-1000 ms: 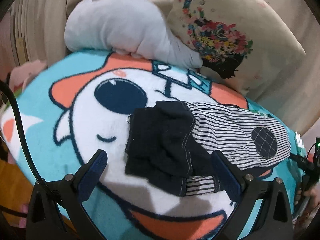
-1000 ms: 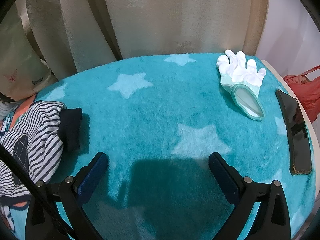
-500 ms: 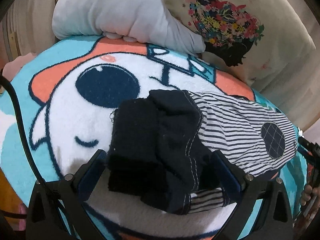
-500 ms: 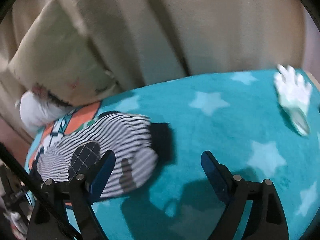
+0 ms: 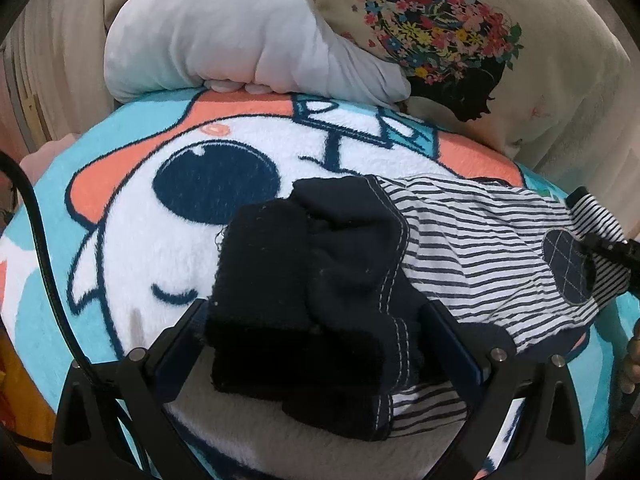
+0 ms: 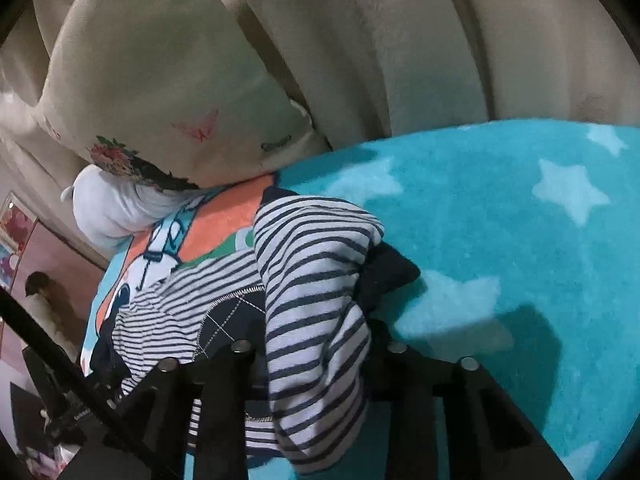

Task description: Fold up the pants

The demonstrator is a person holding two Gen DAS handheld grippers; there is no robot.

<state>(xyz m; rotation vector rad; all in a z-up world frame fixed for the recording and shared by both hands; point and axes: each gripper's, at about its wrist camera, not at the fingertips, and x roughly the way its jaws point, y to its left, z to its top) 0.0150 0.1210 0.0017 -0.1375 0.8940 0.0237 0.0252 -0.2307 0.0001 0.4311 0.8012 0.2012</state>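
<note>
Small striped pants [image 5: 472, 248] with navy cuffs and a navy knee patch lie folded on a cartoon blanket [image 5: 168, 248]. My left gripper [image 5: 316, 344] has its fingers on either side of the dark navy cuff end [image 5: 304, 288], still spread and only touching the cloth. My right gripper [image 6: 316, 364] is shut on the striped end of the pants [image 6: 316, 280] and lifts it into a hump. The right gripper also shows at the right edge of the left wrist view [image 5: 612, 248].
A grey plush toy [image 5: 240, 36] and a floral cushion [image 5: 472, 40] lie at the back against a beige headboard [image 6: 400, 40]. The teal starred blanket [image 6: 520, 220] stretches to the right of the pants.
My left gripper has moved forward until its fingers flank the navy cuff end. My right gripper swung left from the bare blanket to the pants and closed on the striped end.
</note>
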